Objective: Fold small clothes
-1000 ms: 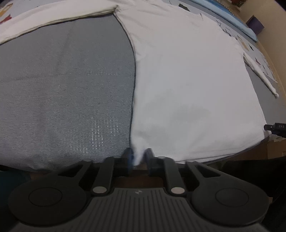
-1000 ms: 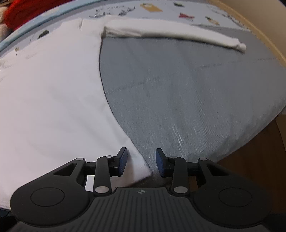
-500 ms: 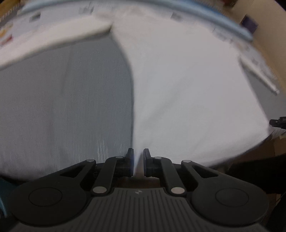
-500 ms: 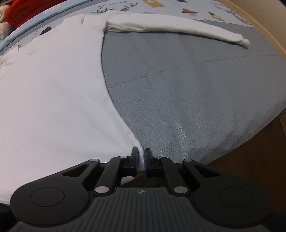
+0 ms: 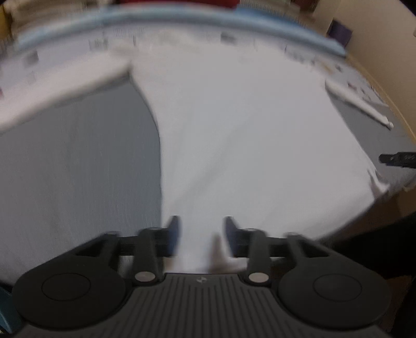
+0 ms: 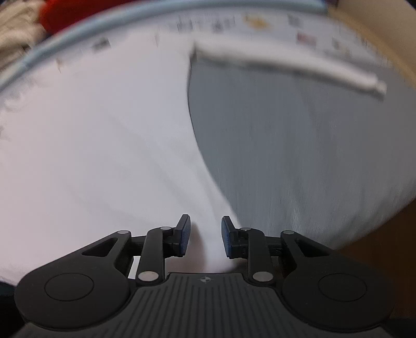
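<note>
Two tools, left tool (image 5: 200, 234) and right tool (image 6: 205, 234), jaws just opening, released over hem corners of white long-sleeved shirt (image 5: 247, 135), spread flat on grey surface (image 5: 78, 169). Step: hem grasp. Next: re-pinch both corners, lift hem toward collar.

We find a grey mat (image 6: 299, 156) covering the table, its near edge overhanging. A white long-sleeved garment (image 5: 247, 135) lies flat directly on the mat, both sleeves stretched sideways. Beyond the garment lies a pale printed sheet (image 6: 260, 23), edged by a light blue strip (image 5: 182, 18). Both views are blurred.
</note>
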